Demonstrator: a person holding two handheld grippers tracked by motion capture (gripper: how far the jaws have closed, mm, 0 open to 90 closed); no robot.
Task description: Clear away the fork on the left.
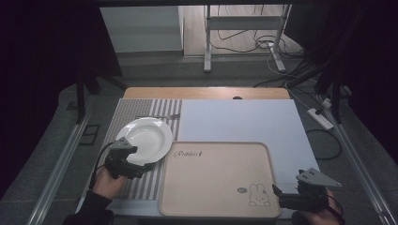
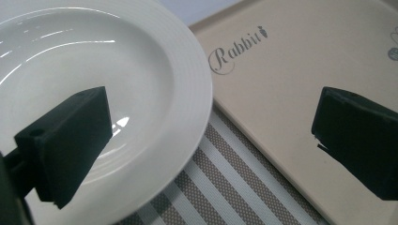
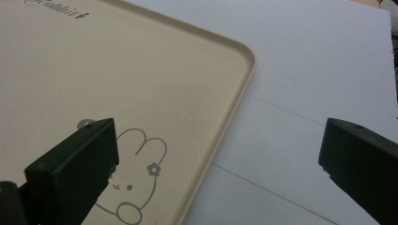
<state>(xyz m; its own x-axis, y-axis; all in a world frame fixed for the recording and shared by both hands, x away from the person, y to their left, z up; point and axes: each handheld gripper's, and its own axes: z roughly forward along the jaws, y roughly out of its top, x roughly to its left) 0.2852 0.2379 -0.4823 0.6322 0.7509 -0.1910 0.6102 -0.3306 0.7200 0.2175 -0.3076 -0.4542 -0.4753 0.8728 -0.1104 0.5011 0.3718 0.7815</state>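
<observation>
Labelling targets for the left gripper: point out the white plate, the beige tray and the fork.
white plate [image 1: 143,136], high view, on the bowl's centre.
beige tray [image 1: 213,178], high view, on its bare floor.
fork [image 1: 159,116], high view, on the handle, behind the plate.

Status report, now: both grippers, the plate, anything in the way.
Left gripper open, jaws astride the white plate rim. Right gripper open, over the tray corner. Plate on the striped mat, beside the tray. Fork behind the plate, clear.
</observation>
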